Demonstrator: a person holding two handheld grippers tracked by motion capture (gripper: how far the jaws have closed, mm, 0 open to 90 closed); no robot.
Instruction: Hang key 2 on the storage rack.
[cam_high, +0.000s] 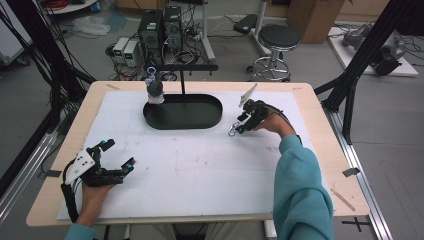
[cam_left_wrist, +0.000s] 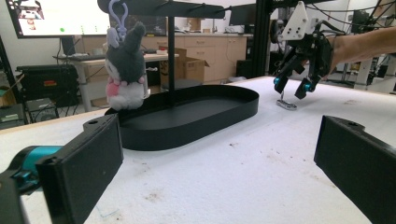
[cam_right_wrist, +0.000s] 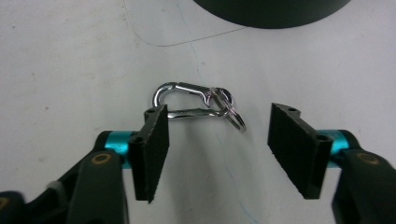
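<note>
Though not yet gripping the clip (cam_right_wrist: 194, 102), straddles it with the right gripper (cam_right_wrist: 218, 114), jaws spread wide, one pad already overlapping the hook's straight side. Finds that clip flat on the white mat (cam_high: 200, 170), just off the near right end of the tray (cam_high: 150, 116), split ring at one tip.

Likely trouble first: closing off-centre and merely shoving thin metal sideways, or spinning it about the nearer pad. Could also skate over it if held too high (flat, low, little to bite on). Pinching on the sprung gate risks opening it; catching the ring alone leaves the hook dangling loose.

Farther out: risks knocking the tray rim if swung up carelessly, and bumping the plush (cam_left_wrist: 125, 70) hanging from the bar (cam_left_wrist: 161, 7) above the tray's far end.

No help from the left gripper (cam_left_wrist: 219, 126): open, empty, low at the mat's near left, well apart.
</note>
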